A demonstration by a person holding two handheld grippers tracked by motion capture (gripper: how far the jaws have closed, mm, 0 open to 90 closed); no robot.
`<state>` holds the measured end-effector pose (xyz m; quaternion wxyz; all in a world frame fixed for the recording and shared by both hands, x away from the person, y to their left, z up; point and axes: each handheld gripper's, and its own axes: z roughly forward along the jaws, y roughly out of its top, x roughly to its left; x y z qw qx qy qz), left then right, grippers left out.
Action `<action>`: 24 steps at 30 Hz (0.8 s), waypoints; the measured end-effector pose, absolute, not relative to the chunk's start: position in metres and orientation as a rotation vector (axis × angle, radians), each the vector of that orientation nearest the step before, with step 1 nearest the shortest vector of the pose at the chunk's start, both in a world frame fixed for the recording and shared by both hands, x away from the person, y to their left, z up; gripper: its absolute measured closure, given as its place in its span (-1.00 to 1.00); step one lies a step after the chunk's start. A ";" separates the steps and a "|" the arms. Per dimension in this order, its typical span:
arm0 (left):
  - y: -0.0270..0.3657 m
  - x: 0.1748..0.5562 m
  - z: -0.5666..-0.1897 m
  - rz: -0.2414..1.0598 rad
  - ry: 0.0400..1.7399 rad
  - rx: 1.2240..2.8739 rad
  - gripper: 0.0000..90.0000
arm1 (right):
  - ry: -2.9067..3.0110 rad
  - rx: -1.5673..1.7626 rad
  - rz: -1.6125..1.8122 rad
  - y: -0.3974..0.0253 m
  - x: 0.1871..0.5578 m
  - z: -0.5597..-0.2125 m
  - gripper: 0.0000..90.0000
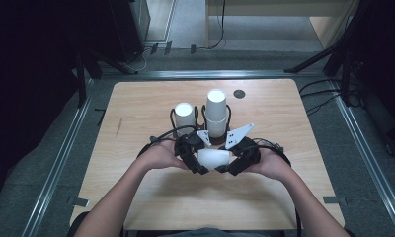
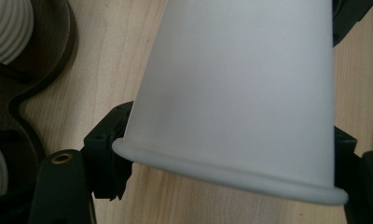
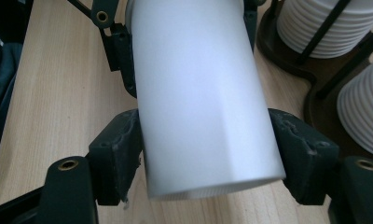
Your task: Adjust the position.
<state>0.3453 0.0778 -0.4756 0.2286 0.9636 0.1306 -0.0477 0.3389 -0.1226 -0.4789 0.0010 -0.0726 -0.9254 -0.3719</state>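
I hold one white paper cup point(image 1: 214, 159) lying sideways above the near middle of the wooden desk point(image 1: 136, 106), gripped from both ends. My left claw point(image 1: 191, 157) is clamped on the cup's rolled-rim end; in the left gripper view the rim point(image 2: 231, 175) sits between the two black jaws, both pressed against the cup wall point(image 2: 240, 79). My right claw point(image 1: 238, 162) is clamped on the same cup at its narrower base end; in the right gripper view the jaws press on either side of the cup body point(image 3: 198, 93). Just beyond my hands stands a black wire cup holder point(image 1: 204, 114) on the desk, carrying two inverted stacks of ribbed white cups: a short stack point(image 1: 184, 115) on the left, a taller stack point(image 1: 217, 112) on the right.
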 end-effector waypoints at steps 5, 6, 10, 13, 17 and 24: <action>0.076 0.342 -0.477 -0.111 0.325 2.660 -0.48 | -2.894 -0.209 -1.137 -0.119 0.337 -0.480 -0.31; 0.076 0.342 -0.477 -0.114 0.325 2.657 -0.48 | -2.892 -0.206 -1.129 -0.119 0.337 -0.481 -0.30; 0.080 0.339 -0.476 -0.044 0.297 2.619 -0.56 | -2.902 -0.177 -1.134 -0.119 0.336 -0.478 -0.28; 0.081 0.339 -0.474 -0.024 0.323 2.590 -0.81 | -2.903 -0.197 -1.163 -0.121 0.337 -0.476 -0.28; 0.086 0.340 -0.472 -0.037 0.335 2.523 -0.87 | -2.894 -0.226 -1.207 -0.127 0.340 -0.472 -0.28; 0.097 0.339 -0.470 -0.027 0.382 2.421 -0.87 | -2.871 -0.242 -1.252 -0.132 0.340 -0.468 -0.28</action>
